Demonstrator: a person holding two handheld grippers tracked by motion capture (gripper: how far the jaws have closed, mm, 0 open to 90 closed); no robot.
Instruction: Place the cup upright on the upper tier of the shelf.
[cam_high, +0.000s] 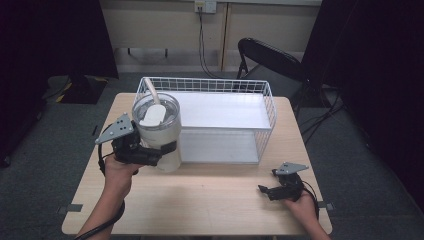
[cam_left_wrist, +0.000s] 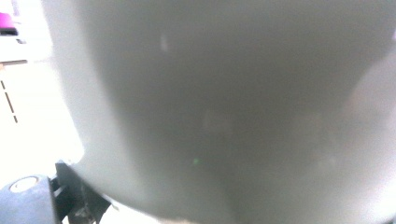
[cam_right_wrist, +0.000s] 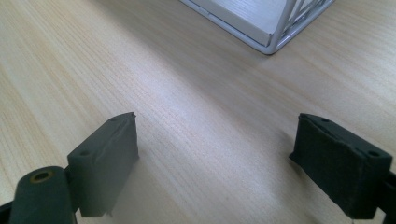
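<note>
A cream tumbler (cam_high: 156, 122) with a clear lid and a white straw stands at the front left corner of the white wire basket (cam_high: 270, 107). My left gripper (cam_high: 159, 153) is shut on the tumbler's lower body from the left. Whether its base touches the table I cannot tell. In the left gripper view the tumbler's wall (cam_left_wrist: 224, 102) sits right against the camera, beside one black finger (cam_left_wrist: 77, 198). My right gripper (cam_high: 263, 190) rests low over the table's front right, pointing left. Its jaws (cam_right_wrist: 215, 163) are wide open over bare wood, with nothing between them.
The wooden table (cam_high: 210, 200) has free room along its front. The basket's near corner (cam_right_wrist: 275, 39) lies ahead of the right gripper. A black folding chair (cam_high: 270, 57) stands behind the table on the right. Dark curtains hang at both sides.
</note>
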